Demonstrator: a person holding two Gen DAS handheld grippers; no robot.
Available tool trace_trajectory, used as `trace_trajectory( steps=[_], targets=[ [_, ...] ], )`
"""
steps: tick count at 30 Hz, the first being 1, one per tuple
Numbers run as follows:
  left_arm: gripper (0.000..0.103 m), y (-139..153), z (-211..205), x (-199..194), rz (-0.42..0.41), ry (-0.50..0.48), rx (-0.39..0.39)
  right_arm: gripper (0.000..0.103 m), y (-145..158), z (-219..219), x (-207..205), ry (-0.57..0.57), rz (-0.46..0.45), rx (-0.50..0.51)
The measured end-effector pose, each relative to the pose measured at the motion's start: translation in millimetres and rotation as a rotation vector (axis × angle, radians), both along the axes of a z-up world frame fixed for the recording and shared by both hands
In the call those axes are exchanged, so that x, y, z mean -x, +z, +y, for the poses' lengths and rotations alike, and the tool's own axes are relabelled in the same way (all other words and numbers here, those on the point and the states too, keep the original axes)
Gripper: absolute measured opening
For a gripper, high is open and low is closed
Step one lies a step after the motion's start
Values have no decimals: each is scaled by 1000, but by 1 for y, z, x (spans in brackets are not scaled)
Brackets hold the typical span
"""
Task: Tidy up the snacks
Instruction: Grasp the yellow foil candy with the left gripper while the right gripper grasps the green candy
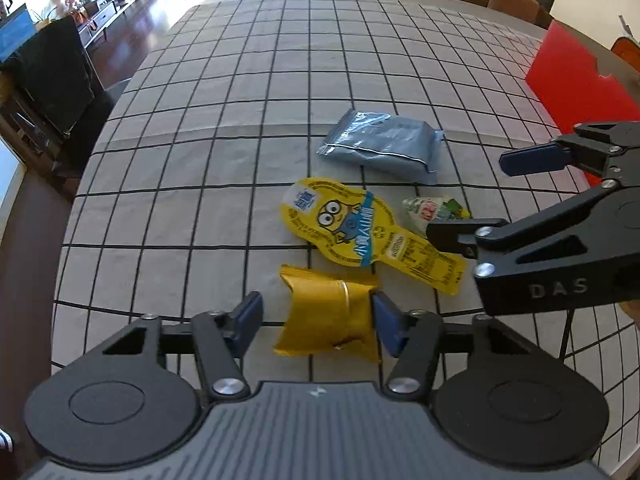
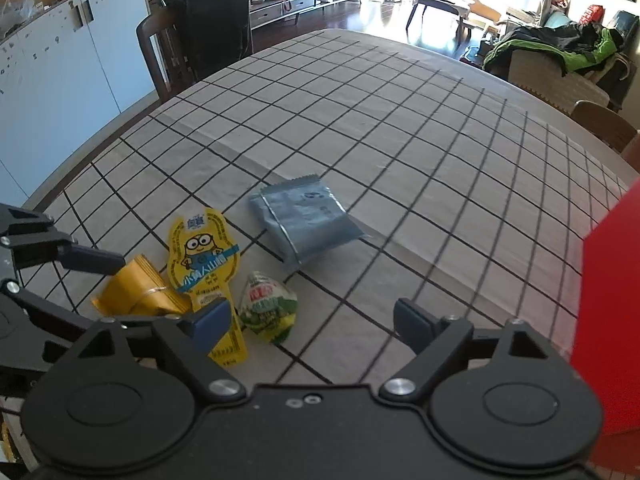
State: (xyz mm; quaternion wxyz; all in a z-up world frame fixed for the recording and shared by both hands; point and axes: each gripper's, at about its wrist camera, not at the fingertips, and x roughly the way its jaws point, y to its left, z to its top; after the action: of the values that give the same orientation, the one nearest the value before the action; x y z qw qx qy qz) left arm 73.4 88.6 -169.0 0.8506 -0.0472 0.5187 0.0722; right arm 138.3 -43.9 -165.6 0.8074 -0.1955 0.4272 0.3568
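A gold foil packet [image 1: 328, 316] lies on the checked tablecloth [image 1: 224, 128] between the fingers of my left gripper [image 1: 318, 318]. The right pad touches its edge, while the left pad stands a little apart, so the jaws are open. Just beyond it lie a yellow cartoon pouch [image 1: 360, 232] and a blue-grey packet [image 1: 384, 148]. A small green and white wrapped snack [image 2: 268, 308] sits between the wide-open fingers of my right gripper [image 2: 312, 320], close to the left finger and not pressed. From the right wrist, the gold packet [image 2: 136, 292] shows under a left-gripper finger [image 2: 96, 258].
A red box [image 1: 576, 80] stands at the table's right side, close beside my right gripper [image 1: 468, 198]. A dark chair [image 2: 208, 32] and a wooden chair [image 2: 604, 120] stand at the table's far edges. The cloth beyond the blue-grey packet [image 2: 304, 224] is bare.
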Motion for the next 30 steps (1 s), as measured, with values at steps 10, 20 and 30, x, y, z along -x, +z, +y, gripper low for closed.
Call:
trace_trajectory(
  steps=[10,20,30],
  targets=[
    [42,1,9,3,-10,30,10,71,-7,13,0,-16,-8,-14],
    [40,1,20,6,-9,66,32,64,-7,10,0,-83,1,-26],
    [40,1,20,7,-8,68,35,41,-6,4,2,-57,80,-76]
  ],
)
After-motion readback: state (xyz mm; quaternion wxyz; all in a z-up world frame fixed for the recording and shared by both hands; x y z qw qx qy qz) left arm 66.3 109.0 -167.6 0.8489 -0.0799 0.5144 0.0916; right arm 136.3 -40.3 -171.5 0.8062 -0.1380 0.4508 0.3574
